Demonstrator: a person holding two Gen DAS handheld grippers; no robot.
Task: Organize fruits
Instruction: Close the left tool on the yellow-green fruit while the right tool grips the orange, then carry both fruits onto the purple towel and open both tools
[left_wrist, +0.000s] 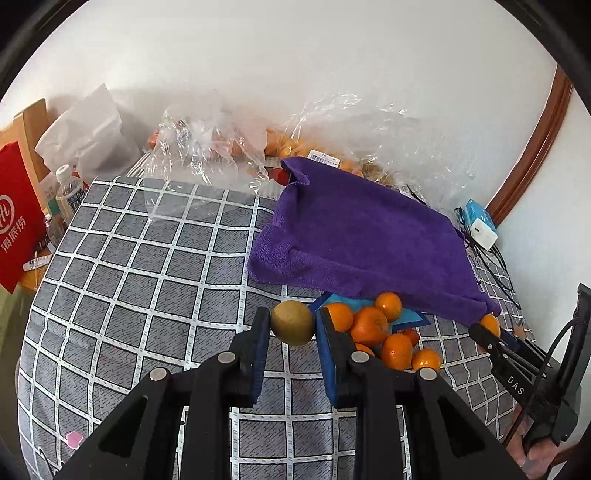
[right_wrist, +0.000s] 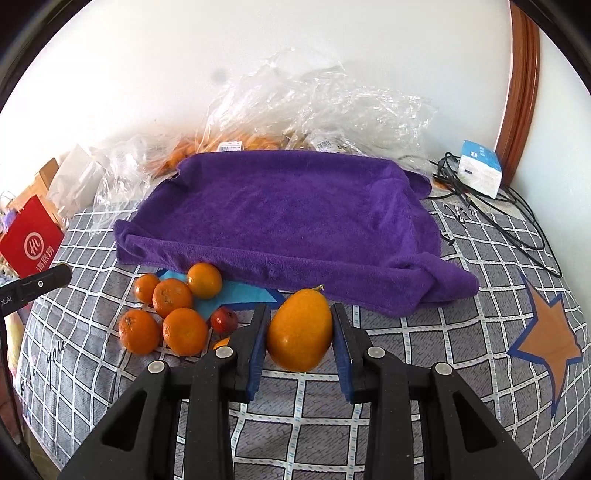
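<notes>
On a bed covered in a grey checked sheet (right_wrist: 314, 424), the right gripper (right_wrist: 300, 332) clamps a large orange, pear-shaped fruit (right_wrist: 300, 330) between its blue-padded fingers (right_wrist: 256, 354). Left of it lies a cluster of tangerines (right_wrist: 173, 317) with one small red fruit (right_wrist: 224, 320), partly on a blue sheet of paper (right_wrist: 236, 293). A purple towel (right_wrist: 280, 221) (its near edge rolled) spreads behind them. Crumpled clear plastic bags (right_wrist: 314, 114) line the far edge by the wall; a white box (right_wrist: 480, 171) and black cables (right_wrist: 491, 218) sit toward the far right corner, a red bag (right_wrist: 31, 236) at the left edge.
</notes>
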